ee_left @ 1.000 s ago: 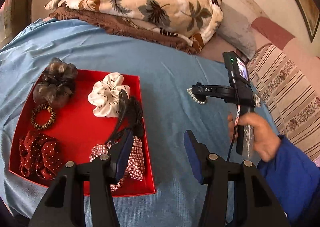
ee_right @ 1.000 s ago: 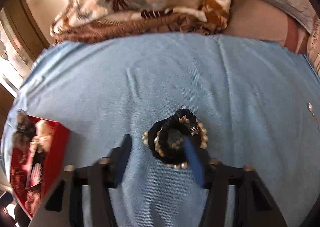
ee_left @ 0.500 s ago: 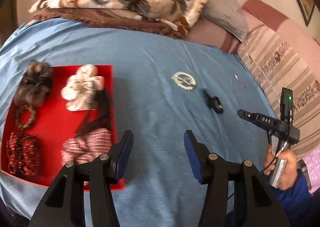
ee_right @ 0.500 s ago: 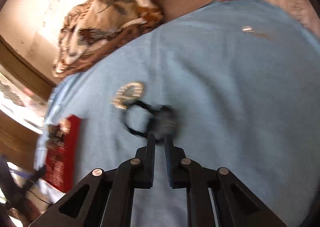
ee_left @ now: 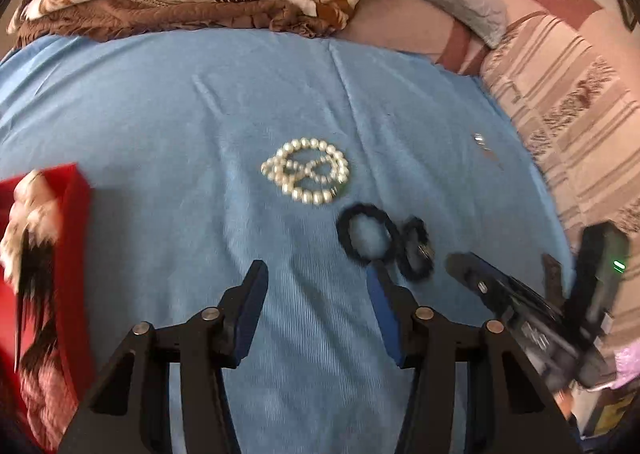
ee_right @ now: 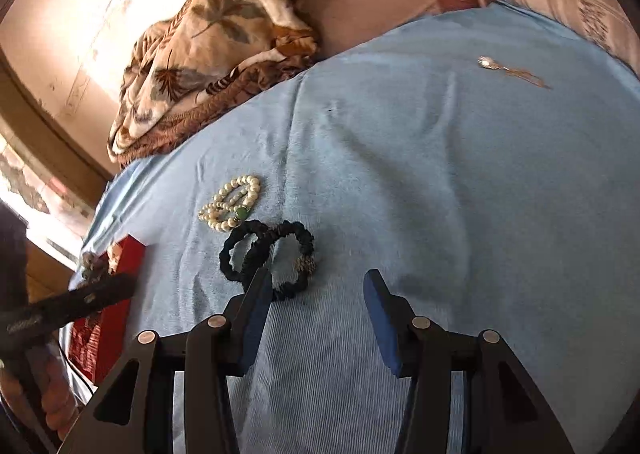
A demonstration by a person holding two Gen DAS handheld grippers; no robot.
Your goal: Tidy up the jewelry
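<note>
Both hand-held grippers gape empty. The black beaded band (ee_right: 267, 259) lies on the blue cloth (ee_right: 440, 182) just ahead of the right hand-held gripper (ee_right: 316, 310), touching its left finger — pearl bracelet (ee_right: 231, 203) just beyond. Judged best: centre over one strand — then close gently.
</note>
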